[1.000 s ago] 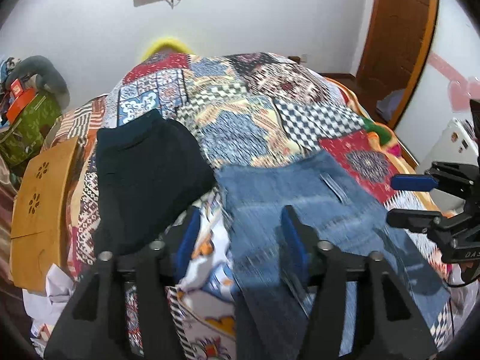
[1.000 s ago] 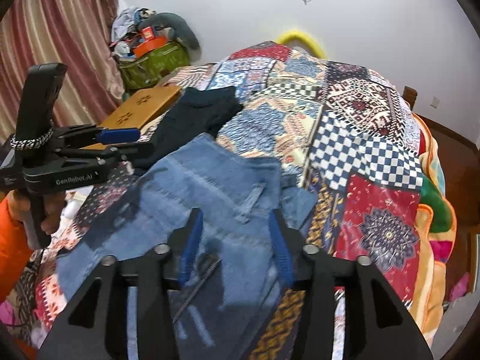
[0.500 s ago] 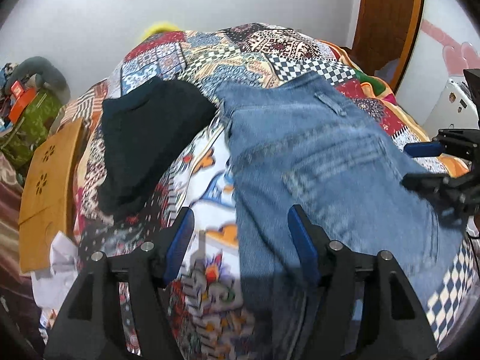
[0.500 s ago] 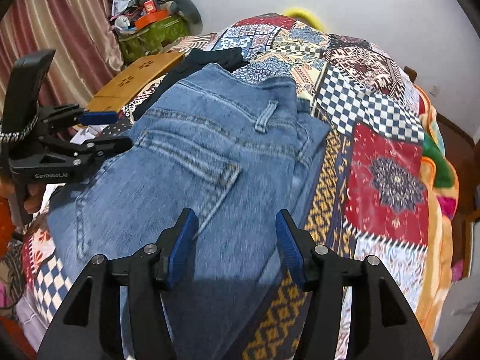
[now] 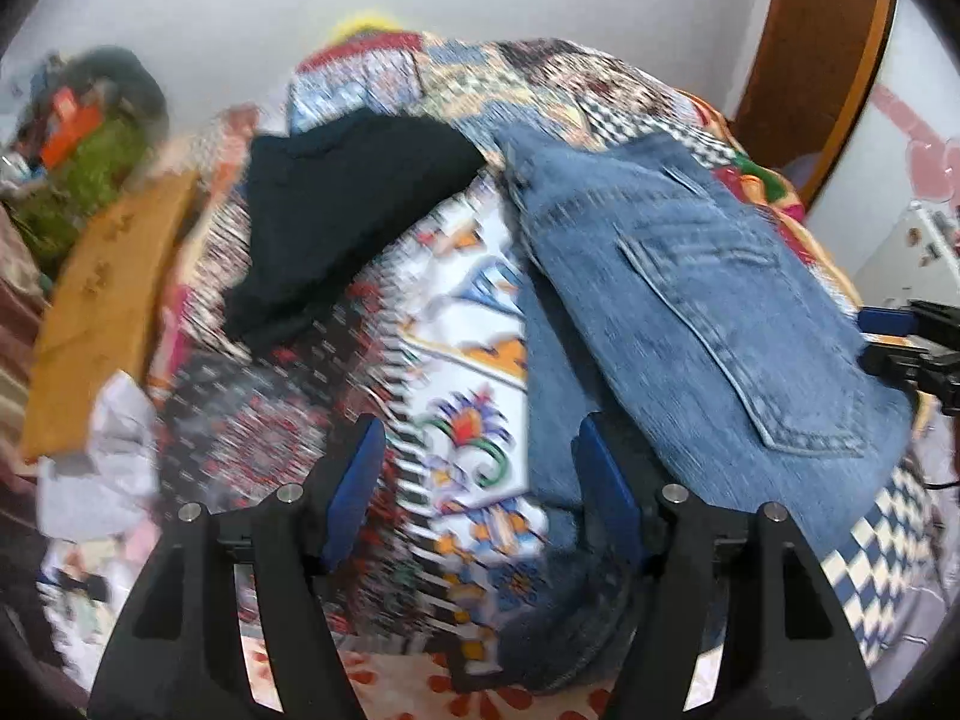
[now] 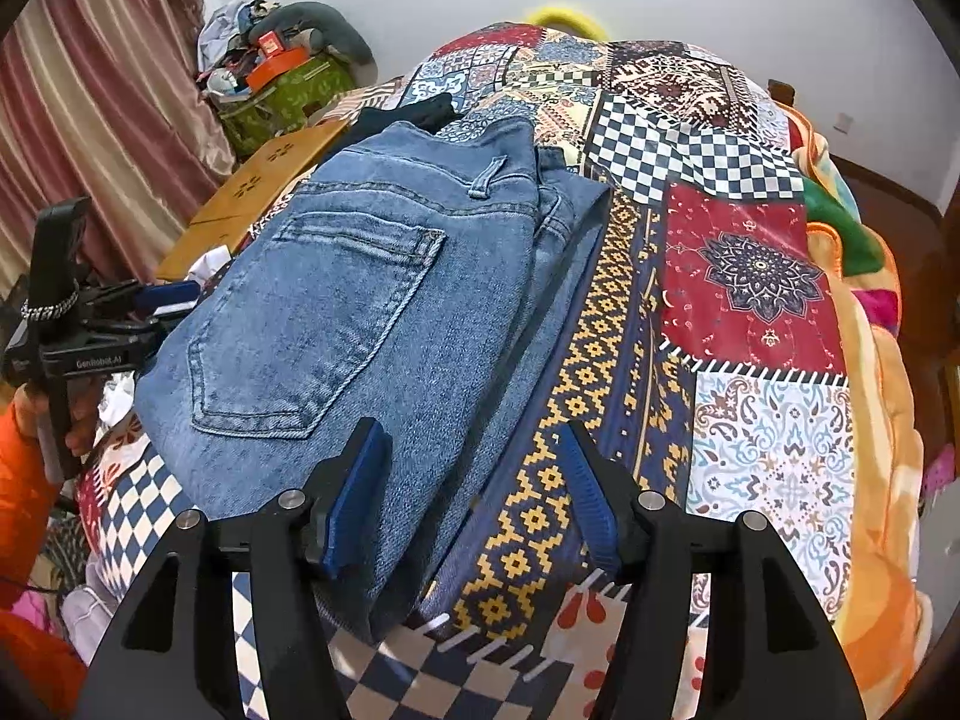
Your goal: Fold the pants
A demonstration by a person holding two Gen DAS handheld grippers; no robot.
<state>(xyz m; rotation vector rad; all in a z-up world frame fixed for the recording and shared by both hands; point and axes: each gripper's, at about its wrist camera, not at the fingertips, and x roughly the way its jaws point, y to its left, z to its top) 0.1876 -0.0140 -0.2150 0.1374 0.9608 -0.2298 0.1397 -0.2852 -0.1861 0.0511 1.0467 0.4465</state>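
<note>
Blue jeans [image 6: 372, 312] lie folded on the patchwork bedspread [image 6: 750, 276], back pocket up; they also show in the left wrist view [image 5: 690, 312], at the right. My right gripper [image 6: 474, 480] is open and empty, low over the jeans' near right edge. My left gripper [image 5: 480, 474] is open and empty, over the bedspread [image 5: 456, 324] just left of the jeans. The left gripper also shows at the right wrist view's left edge [image 6: 162, 306], and the right gripper at the left wrist view's right edge [image 5: 894, 339].
A dark folded garment [image 5: 342, 204] lies left of the jeans. A wooden board [image 5: 102, 300] lies at the bed's left edge beside a green bag [image 6: 282, 96]. Curtains [image 6: 90, 120] hang at the left, a wooden door [image 5: 822, 48] at the right.
Both grippers pulled back toward the near edge of the bed and stayed open. The jeans now lie farther ahead of them; the left wrist view swung left and blurred.
</note>
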